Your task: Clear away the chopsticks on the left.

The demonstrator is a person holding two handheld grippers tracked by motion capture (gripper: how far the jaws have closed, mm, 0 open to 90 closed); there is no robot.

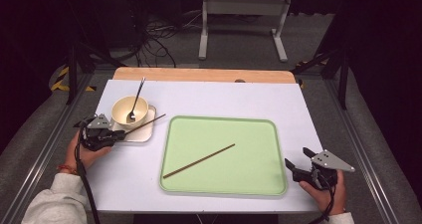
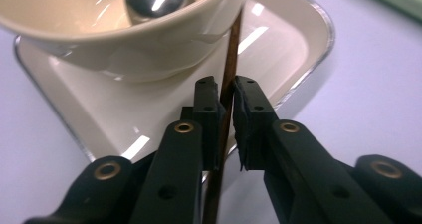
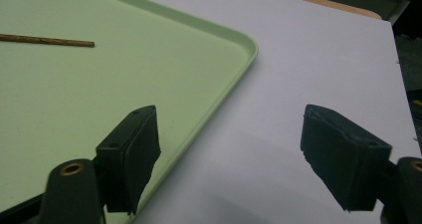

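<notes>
A brown chopstick leans across the small white square plate next to the cream bowl. My left gripper is shut on the chopstick's near end, at the plate's edge. A metal fork stands in the bowl. A second chopstick lies diagonally on the green tray. My right gripper rests open beside the tray's near right corner, nothing between its jaws.
The white table top has a wooden strip along its far edge. Beyond it stand a white table frame and loose cables on the floor. Metal rails run along both sides.
</notes>
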